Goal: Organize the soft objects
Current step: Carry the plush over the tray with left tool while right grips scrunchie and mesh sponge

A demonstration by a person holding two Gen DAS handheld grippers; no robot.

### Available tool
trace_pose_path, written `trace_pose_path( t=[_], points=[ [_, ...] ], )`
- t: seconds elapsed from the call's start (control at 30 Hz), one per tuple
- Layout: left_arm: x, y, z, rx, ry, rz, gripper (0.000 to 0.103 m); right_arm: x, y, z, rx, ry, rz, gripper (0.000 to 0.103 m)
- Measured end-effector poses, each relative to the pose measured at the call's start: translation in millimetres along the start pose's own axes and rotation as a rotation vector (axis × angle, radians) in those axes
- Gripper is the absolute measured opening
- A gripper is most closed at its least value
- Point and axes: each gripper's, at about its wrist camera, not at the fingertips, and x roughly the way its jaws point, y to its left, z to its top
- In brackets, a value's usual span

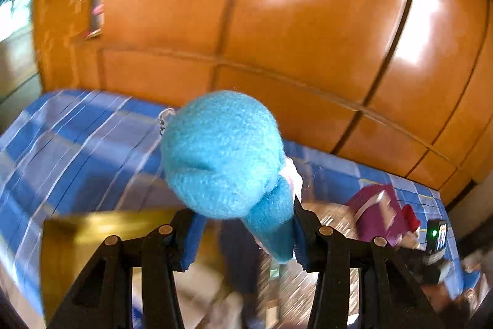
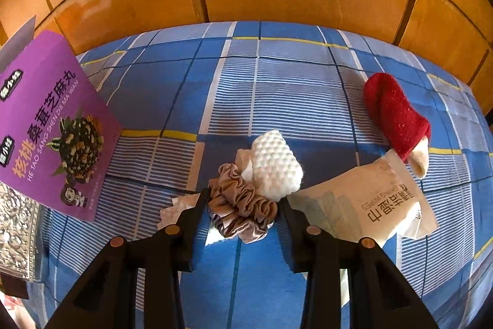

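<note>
Only the left view shows the left hand-held gripper (image 1: 245, 232) holding a fuzzy blue toy (image 1: 222, 156) mid-frame, while the right hand-held gripper (image 2: 243, 205) pinches a tan scrunchie (image 2: 240, 205) low in its frame.

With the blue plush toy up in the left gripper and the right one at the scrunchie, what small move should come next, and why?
Probably lift the right gripper slightly. Its fingers flank the tan scrunchie and seem to press it; the scrunchie touches the white textured cloth and lies on the checked sheet. A short lift would show whether it comes away alone. The left gripper already carries the blue plush toy.
</note>
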Motion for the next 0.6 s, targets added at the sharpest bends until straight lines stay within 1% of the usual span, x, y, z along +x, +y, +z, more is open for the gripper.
trace_pose_path(
  t=[0.07,0.2,0.3,0.4,0.47,0.53,0.6],
  points=[
    [-18,20,-23,-0.027,-0.011,0.028,0.05,0,0,0,-0.003,-0.002,-0.002,0.038],
    [-55,77,-65,-0.121,-0.027,0.104,0.05,0,-1,0,0.006,-0.001,0.001,0.038],
    [-73,117,-93,-0.194,-0.011,0.149,0.05,0,1,-1,-0.001,-0.007,-0.008,0.038],
    [-81,140,-114,-0.248,0.013,0.187,0.05,-1,5,-3,-0.013,-0.015,-0.024,0.038],
    [-74,151,-119,-0.306,0.044,0.175,0.05,-1,6,-4,-0.022,-0.021,-0.032,0.038],
    [-67,164,-122,-0.402,0.066,0.123,0.05,-1,7,-5,-0.026,-0.026,-0.036,0.038],
    [-57,164,-117,-0.442,0.067,0.105,0.05,-2,8,-5,-0.031,-0.029,-0.041,0.038]
  ],
)
